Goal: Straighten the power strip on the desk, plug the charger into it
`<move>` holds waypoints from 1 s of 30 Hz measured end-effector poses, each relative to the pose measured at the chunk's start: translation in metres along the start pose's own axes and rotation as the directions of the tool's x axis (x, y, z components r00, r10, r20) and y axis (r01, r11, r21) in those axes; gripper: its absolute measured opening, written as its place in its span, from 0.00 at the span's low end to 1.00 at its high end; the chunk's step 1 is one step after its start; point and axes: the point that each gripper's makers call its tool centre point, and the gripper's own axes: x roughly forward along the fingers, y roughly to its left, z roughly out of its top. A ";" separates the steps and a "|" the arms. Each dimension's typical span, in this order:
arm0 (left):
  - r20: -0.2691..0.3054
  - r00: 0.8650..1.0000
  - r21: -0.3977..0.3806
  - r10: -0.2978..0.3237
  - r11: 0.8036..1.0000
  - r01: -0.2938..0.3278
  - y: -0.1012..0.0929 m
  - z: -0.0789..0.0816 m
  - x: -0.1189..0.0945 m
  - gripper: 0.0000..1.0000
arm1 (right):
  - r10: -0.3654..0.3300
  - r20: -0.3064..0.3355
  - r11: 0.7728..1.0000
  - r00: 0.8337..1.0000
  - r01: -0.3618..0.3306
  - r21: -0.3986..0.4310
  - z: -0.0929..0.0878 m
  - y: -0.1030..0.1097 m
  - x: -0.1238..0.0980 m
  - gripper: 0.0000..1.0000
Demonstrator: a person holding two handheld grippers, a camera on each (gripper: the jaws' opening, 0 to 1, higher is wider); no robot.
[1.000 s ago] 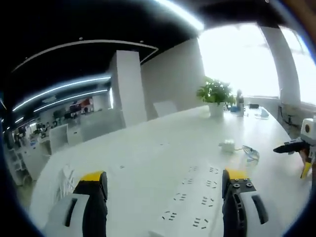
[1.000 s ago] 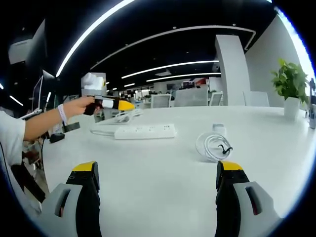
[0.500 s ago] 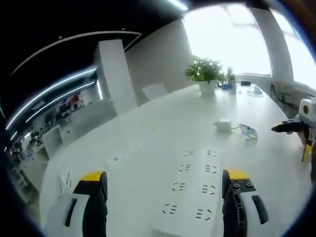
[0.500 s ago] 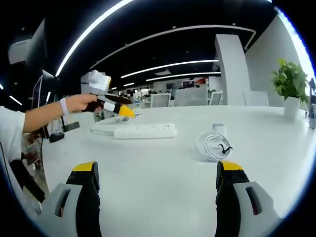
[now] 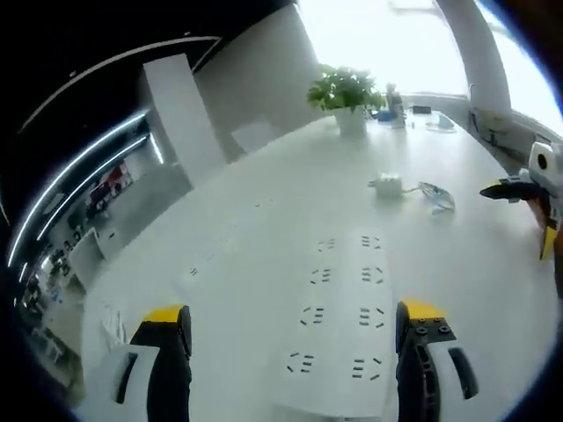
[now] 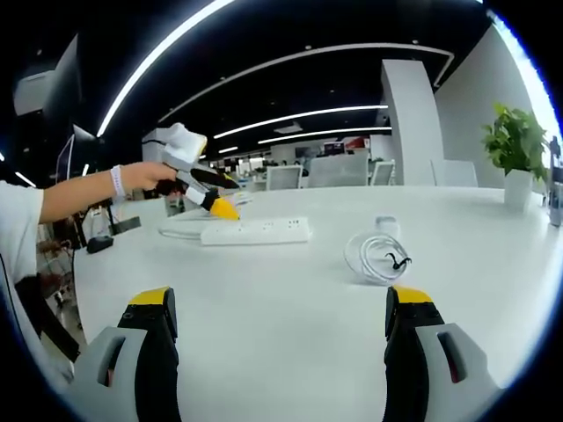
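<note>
1. Bench (image 6: 290, 308) carries the power strip (image 5: 339, 321), not yet gripped; the released left gripper (image 5: 295, 338) hovers over it.
2. Charger (image 6: 384, 226) with coiled cable lies near the strip, unplugged.
3. Right gripper (image 6: 280, 321), fingers (image 6: 406, 303) released, holds nothing.

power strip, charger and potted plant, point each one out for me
power strip (image 5: 339, 330), left gripper view, middle of its socket face
charger (image 6: 384, 226), right gripper view, on the white block behind the coiled cable
potted plant (image 6: 513, 145), right gripper view, on its leaves
</note>
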 end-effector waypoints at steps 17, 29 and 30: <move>-0.179 0.979 0.016 -0.101 0.994 0.106 -0.021 -0.025 0.011 0.99 | -0.004 -0.018 1.000 1.000 0.004 -0.001 -0.005 -0.002 -0.002 0.98; -0.263 0.950 -0.001 -0.168 0.985 0.174 -0.028 -0.041 0.018 0.99 | -0.004 -0.025 1.000 1.000 0.004 0.009 -0.009 -0.002 0.000 0.98; -0.268 0.948 -0.006 -0.171 0.984 0.176 -0.028 -0.042 0.018 0.99 | -0.004 -0.025 1.000 1.000 0.004 0.010 -0.009 -0.002 0.000 0.98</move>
